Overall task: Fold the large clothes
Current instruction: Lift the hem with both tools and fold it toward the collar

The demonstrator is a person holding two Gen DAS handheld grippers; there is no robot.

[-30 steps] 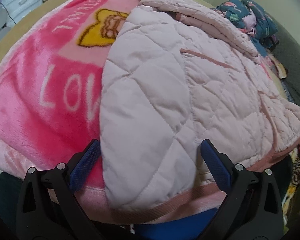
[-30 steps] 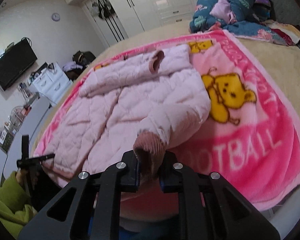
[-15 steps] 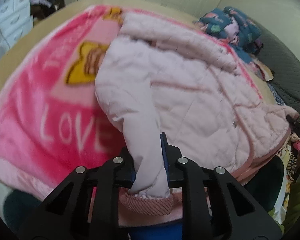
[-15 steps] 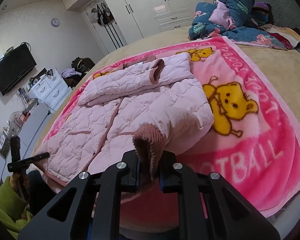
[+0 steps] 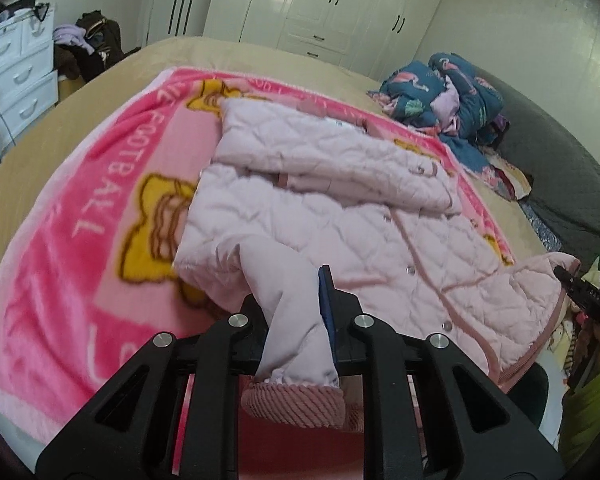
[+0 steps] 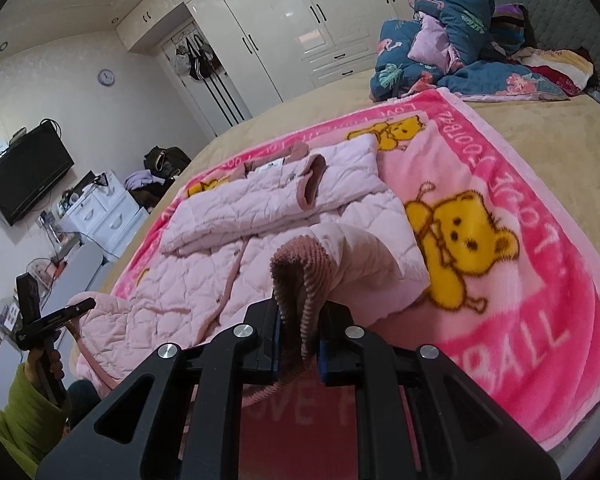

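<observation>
**Pink quilted jacket held at both hem corners, ready for the fold**

Left wrist view: the left gripper (image 5: 296,320) has its jaws clamped on a pinch of the pale pink quilted jacket (image 5: 340,224), close to its ribbed dusty-pink hem band (image 5: 296,404), which hangs below the fingers. The jacket lies front-up, snaps fastened, on the bright pink fleece blanket with yellow bears (image 5: 80,248) spread over the tan bed (image 5: 28,184). One sleeve is already folded across the chest. At the right edge, the other hem corner is raised by the second tool.

Right wrist view: the right gripper (image 6: 298,340) is closed tight on the ribbed band at the opposite hem corner (image 6: 300,276), the fabric rising in a loop above the jaws. The person's green sleeve (image 6: 16,420) and the left tool show at lower left, holding its corner clear of the blanket. A heap of dark blue floral bedding (image 6: 452,40) sits well apart at the head of the bed.

Assessment: the step in hand appears to be carrying the hem toward the collar. To do it well, both corners should rise evenly and travel together, keeping the hem taut between them so the quilting does not sag or drag the folded sleeve out of place. Lay the hem square to the shoulders before releasing.
</observation>
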